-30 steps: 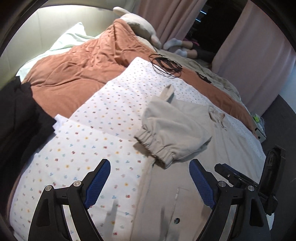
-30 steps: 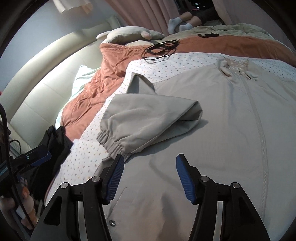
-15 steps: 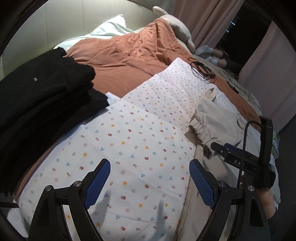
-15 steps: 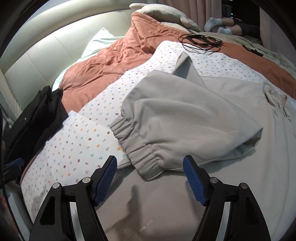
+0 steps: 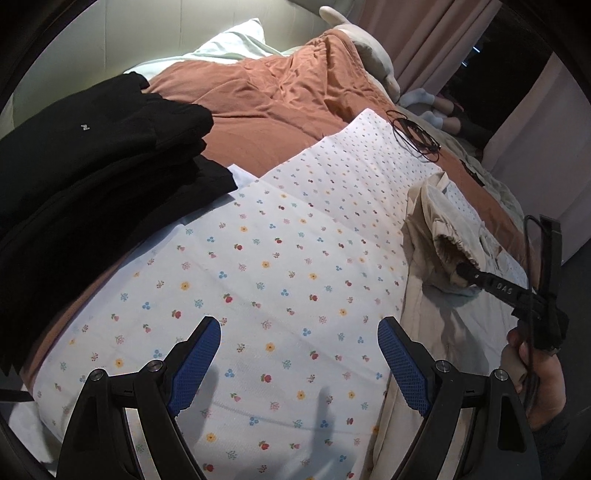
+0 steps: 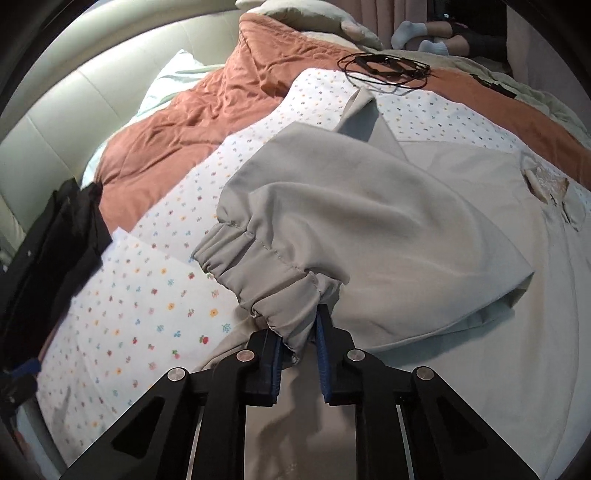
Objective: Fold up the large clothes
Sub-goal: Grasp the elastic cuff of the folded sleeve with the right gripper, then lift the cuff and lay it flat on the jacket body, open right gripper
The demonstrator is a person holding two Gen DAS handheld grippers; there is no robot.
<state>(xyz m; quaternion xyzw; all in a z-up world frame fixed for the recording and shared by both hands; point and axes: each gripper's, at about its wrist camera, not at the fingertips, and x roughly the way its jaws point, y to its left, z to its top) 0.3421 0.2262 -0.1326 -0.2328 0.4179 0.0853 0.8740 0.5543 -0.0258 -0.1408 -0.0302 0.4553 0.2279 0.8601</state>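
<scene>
A large beige jacket [image 6: 461, 229] lies spread on a flower-print sheet [image 6: 155, 280] on the bed, one sleeve folded across its body. My right gripper [image 6: 300, 332] is shut on the sleeve's elastic cuff [image 6: 258, 273] at its lower edge. In the left wrist view the cuff [image 5: 448, 251] shows at the right with the right gripper's tip at it. My left gripper [image 5: 299, 354] is open and empty, above the flower-print sheet [image 5: 258, 266] to the left of the jacket [image 5: 424, 310].
A stack of folded black clothes [image 5: 85, 162] lies at the left of the bed. An orange quilt [image 5: 266, 99], a pale pillow [image 5: 229, 44] and a coiled black cable [image 5: 415, 134] lie further back. A person's socked feet [image 6: 417, 35] rest by the pink curtains [image 5: 428, 33].
My right gripper moved forward and closed on the sleeve cuff. My left gripper swung left, away from the jacket, over the flower-print sheet, and stayed open.
</scene>
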